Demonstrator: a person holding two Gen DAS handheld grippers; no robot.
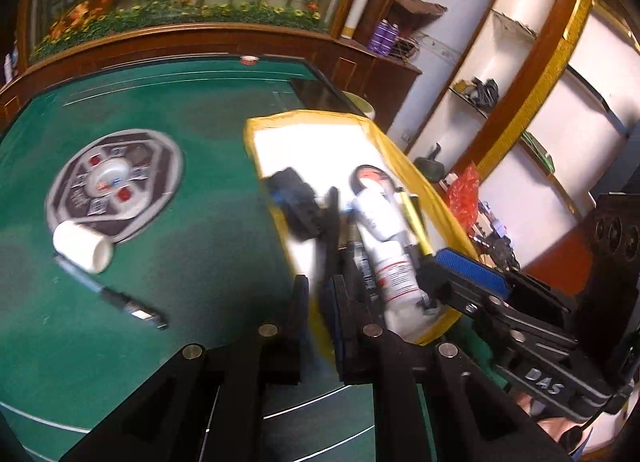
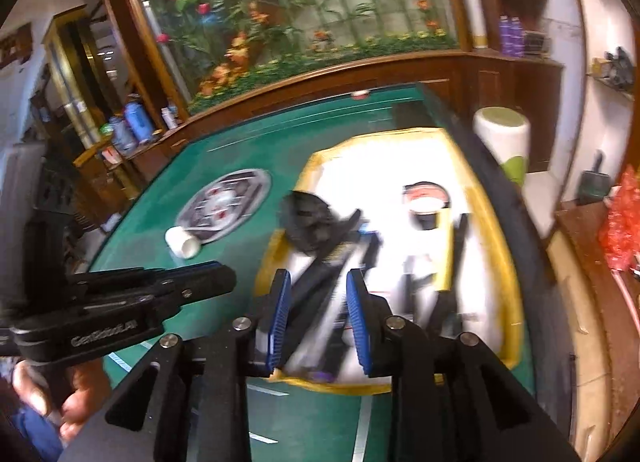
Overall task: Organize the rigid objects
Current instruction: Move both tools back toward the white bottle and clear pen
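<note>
Tray (image 2: 508,262) of blurred objects just beyond parted right tool (image 2: 320,302).

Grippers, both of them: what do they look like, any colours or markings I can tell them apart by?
Both are black, angular, two-finger tools with blue ribbed pads and silver pivot bolts. The left gripper has "GenRobot.AI" in pale lettering along its side. The right gripper shows raised pale letters reading roughly "DAS" on its body.
</note>
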